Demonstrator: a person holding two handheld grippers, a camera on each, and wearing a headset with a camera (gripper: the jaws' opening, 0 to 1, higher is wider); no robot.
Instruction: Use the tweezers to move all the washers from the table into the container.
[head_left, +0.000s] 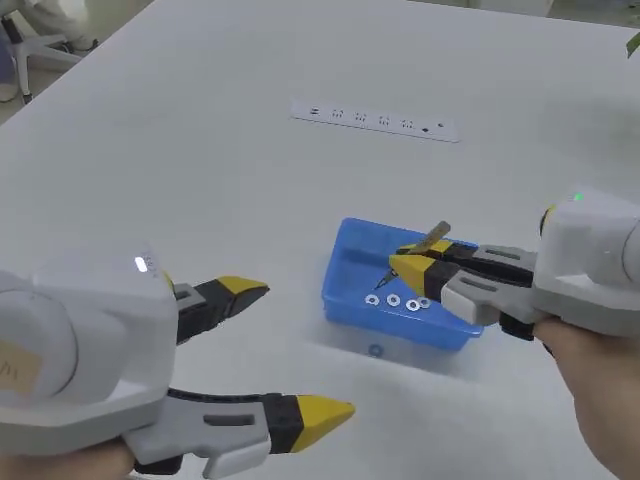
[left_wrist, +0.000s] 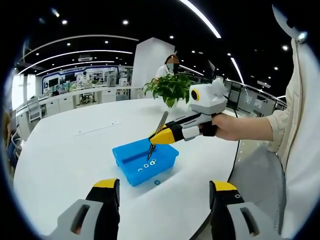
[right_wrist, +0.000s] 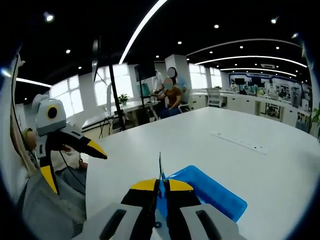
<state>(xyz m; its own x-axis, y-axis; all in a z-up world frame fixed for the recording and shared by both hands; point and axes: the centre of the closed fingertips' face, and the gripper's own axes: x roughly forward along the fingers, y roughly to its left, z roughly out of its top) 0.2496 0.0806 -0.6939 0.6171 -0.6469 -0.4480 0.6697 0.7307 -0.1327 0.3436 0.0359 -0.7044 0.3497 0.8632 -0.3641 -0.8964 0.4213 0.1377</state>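
Observation:
A blue container (head_left: 345, 285) (left_wrist: 127, 156) (right_wrist: 215, 196) sits on the white table and holds several small washers (head_left: 394, 300) (left_wrist: 146, 165). One washer (head_left: 375, 350) (left_wrist: 157, 182) lies on the table just in front of it. My right gripper (head_left: 402, 267) (left_wrist: 161, 137) (right_wrist: 161, 185) is shut on the tweezers (head_left: 420, 246) (left_wrist: 157, 134) (right_wrist: 160, 167), whose tips point down into the container above the washers. My left gripper (head_left: 300, 350) (left_wrist: 162, 192) is open at the near left, apart from the container, with nothing between its yellow-tipped fingers.
A white power strip (head_left: 375, 120) (right_wrist: 240, 142) lies farther back on the table. The table edge (left_wrist: 220, 175) runs close on the near side. A potted plant (left_wrist: 172, 87) and people stand in the background.

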